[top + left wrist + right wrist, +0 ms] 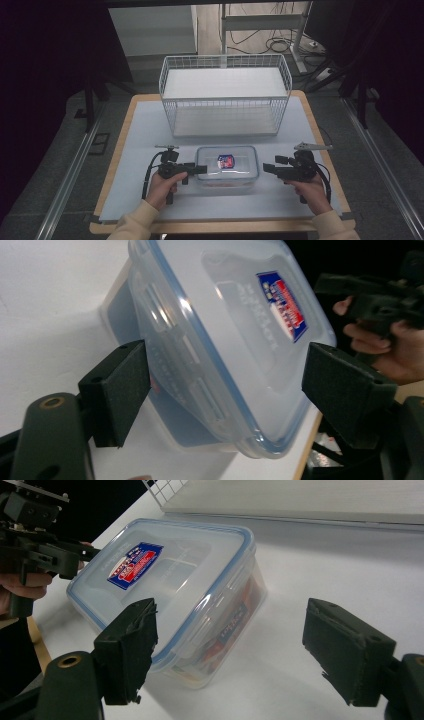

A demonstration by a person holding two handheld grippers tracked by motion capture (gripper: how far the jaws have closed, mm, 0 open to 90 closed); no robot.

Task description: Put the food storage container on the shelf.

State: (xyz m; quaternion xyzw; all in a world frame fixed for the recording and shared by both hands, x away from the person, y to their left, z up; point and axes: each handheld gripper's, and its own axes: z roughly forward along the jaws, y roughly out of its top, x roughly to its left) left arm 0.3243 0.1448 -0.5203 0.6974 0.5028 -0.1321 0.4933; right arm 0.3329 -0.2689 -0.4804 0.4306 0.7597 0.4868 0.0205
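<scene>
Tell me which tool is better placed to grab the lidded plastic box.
Left. The left tool already has its open jaws straddling the box end; the right tool is open too, but stands apart from it.

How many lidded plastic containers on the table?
1. The clear container with a blue-rimmed lid sits near the table's front edge, between the left hand-held gripper and the right hand-held gripper, in front of the white wire basket.

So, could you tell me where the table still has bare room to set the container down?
Bare white mat lies left of the wire basket and along the near edge between the two hands. The middle is crowded: the container sits close before the basket, with the left gripper and right gripper flanking it.
</scene>
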